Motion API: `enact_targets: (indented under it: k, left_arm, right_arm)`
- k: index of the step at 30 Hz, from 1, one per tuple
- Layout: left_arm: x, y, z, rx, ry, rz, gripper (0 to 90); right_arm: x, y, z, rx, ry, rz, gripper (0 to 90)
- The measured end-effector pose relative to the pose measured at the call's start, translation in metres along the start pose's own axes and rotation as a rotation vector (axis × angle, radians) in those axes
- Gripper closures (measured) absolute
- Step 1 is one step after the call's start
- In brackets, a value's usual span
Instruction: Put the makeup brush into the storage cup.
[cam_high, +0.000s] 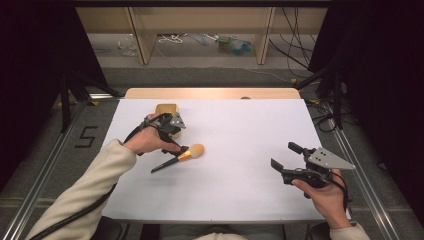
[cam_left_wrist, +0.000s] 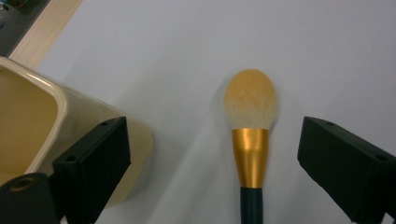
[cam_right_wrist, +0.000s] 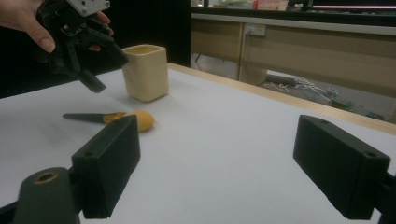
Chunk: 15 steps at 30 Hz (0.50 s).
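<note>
My left gripper (cam_left_wrist: 212, 163) fingers (cam_left_wrist: 93, 163) spread wide, holding nothing; the makeup brush (cam_left_wrist: 250, 140) lies on the bench (cam_left_wrist: 187, 46) between them, untouched.

Brush (cam_high: 181, 157) before cup (cam_high: 166, 109)

A lab: black curtains (cam_high: 30, 60), floor cables (cam_high: 295, 45)

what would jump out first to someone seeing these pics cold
The makeup brush with its orange tuft and gold collar, lying flat on the white table, left of centre. The left gripper hangs right above it, jaws open to either side of the brush without touching it. Behind stands a cream cup, upright, and the right gripper waits open at the table's right side, holding nothing.
</note>
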<state>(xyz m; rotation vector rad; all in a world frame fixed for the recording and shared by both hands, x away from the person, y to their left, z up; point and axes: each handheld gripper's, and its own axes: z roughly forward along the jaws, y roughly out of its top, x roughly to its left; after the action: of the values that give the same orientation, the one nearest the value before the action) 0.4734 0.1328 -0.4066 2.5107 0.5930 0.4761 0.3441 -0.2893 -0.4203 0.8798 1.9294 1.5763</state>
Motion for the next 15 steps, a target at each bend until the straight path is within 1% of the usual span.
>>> enact_targets:
  k: [2,3,5,8,10,11,12,14,15]
  left_arm:
    - [0.0,0.0,0.001,0.016,-0.003,0.011,9.1]
    - [0.0,0.0,0.001,0.032,-0.014,0.007,9.1]
    - [0.001,0.0,0.003,0.055,-0.02,0.011,9.2]
    - [0.0,0.0,0.005,0.076,-0.02,0.02,9.6]
    - [0.0,0.0,0.007,0.096,-0.025,0.029,9.7]
    - [-0.001,0.0,0.009,0.103,-0.035,0.026,9.8]
    - [-0.001,0.0,0.01,0.113,-0.035,0.037,10.5]
    - [-0.002,0.0,0.012,0.126,-0.048,0.039,10.6]
    - [-0.004,0.0,0.014,0.135,-0.054,0.039,12.1]
  right_arm:
    - [0.0,0.0,0.0,0.006,-0.001,-0.005,15.9]
    - [0.0,0.0,-0.001,0.005,0.001,-0.005,15.9]
    - [0.0,0.0,-0.001,0.011,-0.003,-0.007,15.9]
    - [0.0,0.001,-0.001,0.011,-0.005,-0.006,15.9]
    - [0.0,0.001,-0.002,0.03,0.001,-0.005,15.9]
    - [0.0,0.0,-0.001,0.014,-0.007,-0.008,15.9]
    - [0.0,0.0,-0.001,0.011,-0.009,-0.007,15.9]
    - [0.0,0.0,-0.001,0.013,-0.007,-0.007,15.9]
    - [0.0,0.0,-0.001,0.013,-0.007,-0.007,15.9]
